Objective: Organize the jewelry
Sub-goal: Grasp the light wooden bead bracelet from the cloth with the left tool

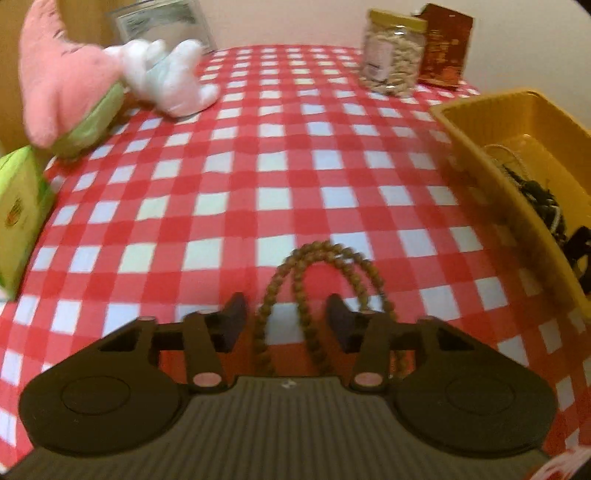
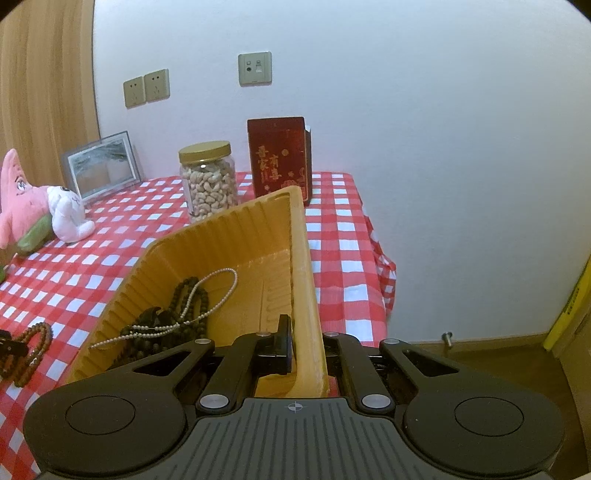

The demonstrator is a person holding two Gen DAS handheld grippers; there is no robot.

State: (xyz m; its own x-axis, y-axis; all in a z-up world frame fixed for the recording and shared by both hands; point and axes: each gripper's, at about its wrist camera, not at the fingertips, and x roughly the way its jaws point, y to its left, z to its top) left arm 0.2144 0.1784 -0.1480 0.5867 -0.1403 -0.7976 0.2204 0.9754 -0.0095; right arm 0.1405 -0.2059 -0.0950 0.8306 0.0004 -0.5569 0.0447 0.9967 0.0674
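A looped string of brown wooden beads (image 1: 273, 284) lies on the red-and-white checked tablecloth (image 1: 258, 166). My left gripper (image 1: 288, 314) stands over it, open, its fingers on either side of two strands without pressing on them. The same beads (image 2: 33, 347) show at the far left of the right wrist view. My right gripper (image 2: 306, 332) is shut on the right wall of a yellow tray (image 2: 221, 236), which looks tipped up on that side. Inside it lie dark bead strings (image 2: 184, 295) and a pearl necklace (image 2: 221, 271). The tray (image 1: 480, 122) sits right of the beads.
A pink star plush (image 1: 62, 81) and a white plush (image 1: 170, 81) lie at the back left, with a picture frame (image 1: 162, 18) behind. A cashew jar (image 1: 391, 55) and a red box (image 1: 445, 48) stand at the back. A green box (image 1: 18, 206) sits left. The table's edge (image 2: 369, 236) runs right of the tray.
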